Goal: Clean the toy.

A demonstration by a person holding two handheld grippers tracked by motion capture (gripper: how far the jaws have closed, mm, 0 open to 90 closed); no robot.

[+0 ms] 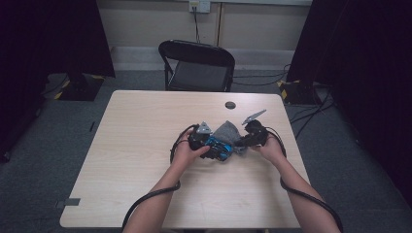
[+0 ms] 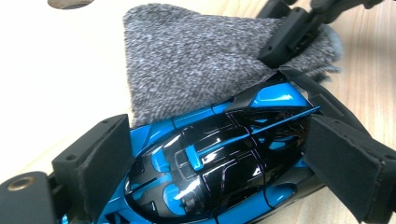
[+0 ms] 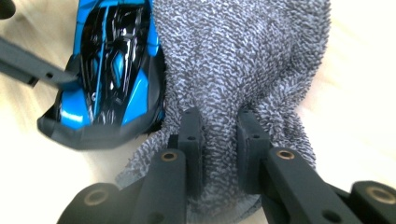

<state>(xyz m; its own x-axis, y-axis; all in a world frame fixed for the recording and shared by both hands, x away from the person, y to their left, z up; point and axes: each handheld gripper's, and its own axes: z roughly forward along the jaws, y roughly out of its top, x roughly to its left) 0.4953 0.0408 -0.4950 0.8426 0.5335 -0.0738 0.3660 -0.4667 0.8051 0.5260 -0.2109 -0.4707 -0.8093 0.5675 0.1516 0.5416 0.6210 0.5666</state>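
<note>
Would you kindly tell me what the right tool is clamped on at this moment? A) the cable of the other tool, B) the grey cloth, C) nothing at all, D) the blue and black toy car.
B: in the right gripper view, the right tool has its two black jaws pinched together on a bunched fold of the grey cloth, while the blue and black toy car lies beside it, between the jaws of the left tool.

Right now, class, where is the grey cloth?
In the high view the grey cloth lies mid-table, just beyond the blue toy car, pinched by the right gripper, below the round table hole.
</note>
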